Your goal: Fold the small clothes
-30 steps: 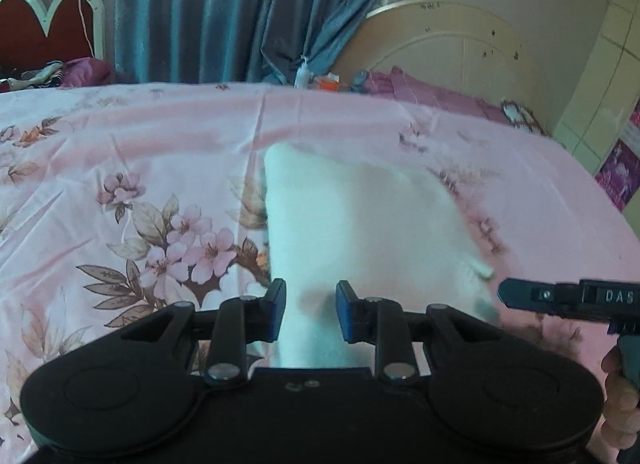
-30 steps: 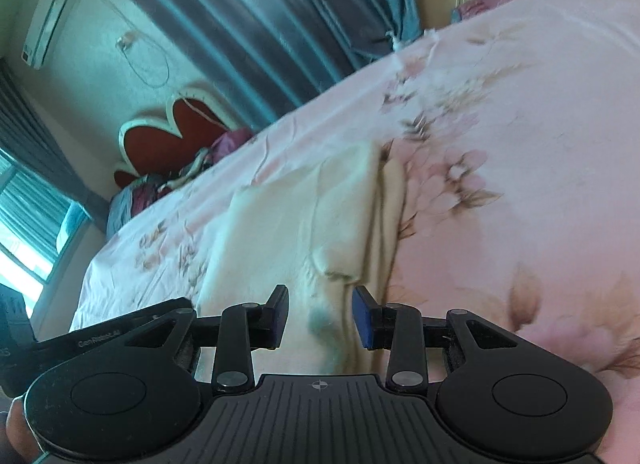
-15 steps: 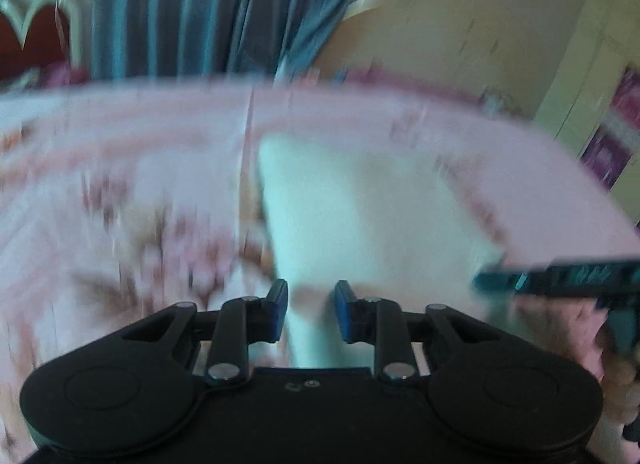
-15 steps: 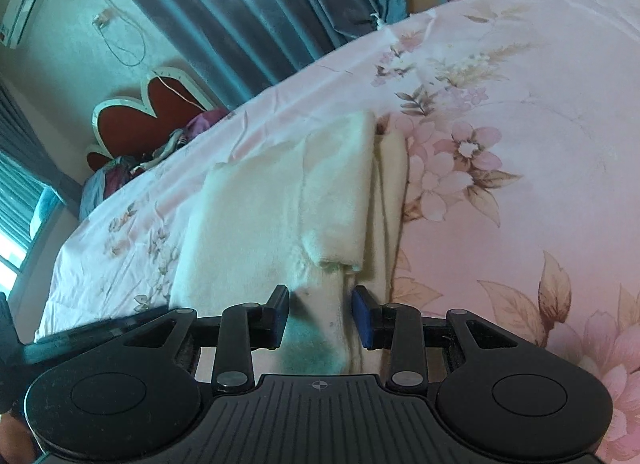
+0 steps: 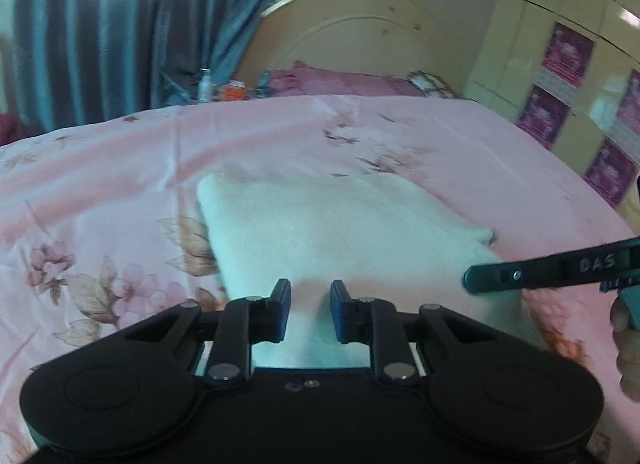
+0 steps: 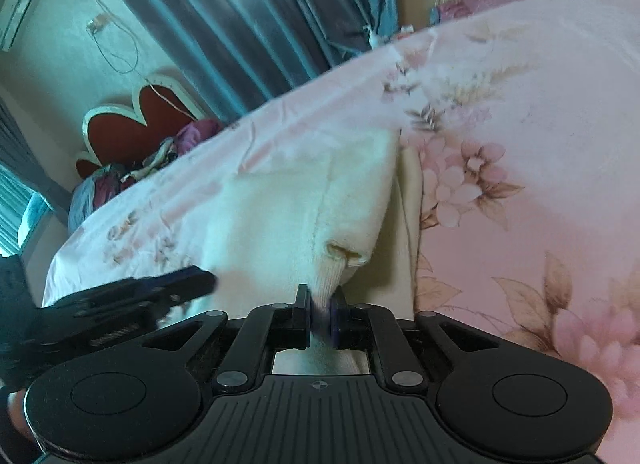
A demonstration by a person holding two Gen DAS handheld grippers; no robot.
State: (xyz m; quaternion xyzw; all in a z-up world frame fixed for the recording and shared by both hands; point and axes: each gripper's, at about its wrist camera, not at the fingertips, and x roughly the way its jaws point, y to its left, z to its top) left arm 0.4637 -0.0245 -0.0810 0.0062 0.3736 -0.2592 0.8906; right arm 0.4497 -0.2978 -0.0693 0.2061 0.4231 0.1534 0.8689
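A small cream fleece garment (image 5: 332, 232) lies partly folded on the pink flowered bedsheet (image 5: 100, 192). My left gripper (image 5: 308, 304) is open, its jaws astride the garment's near edge with cloth between them. My right gripper (image 6: 320, 304) is shut on the ribbed cuff of the garment's folded sleeve (image 6: 352, 200). The right gripper also shows side-on in the left wrist view (image 5: 540, 272), at the garment's right edge. The left gripper shows in the right wrist view (image 6: 132, 296), at lower left.
A cream headboard (image 5: 360, 36) and pink pillows (image 5: 340, 80) stand at the far end, with bottles (image 5: 205, 84) near blue curtains (image 5: 120, 24). A red heart-shaped headboard (image 6: 136, 116) and heaped clothes (image 6: 132, 172) lie beyond the sheet. Cabinets (image 5: 580, 64) stand at right.
My right gripper has closed on the sleeve cuff; it was open a half second ago. The left gripper has turned rightward, staying open over the garment's near edge.
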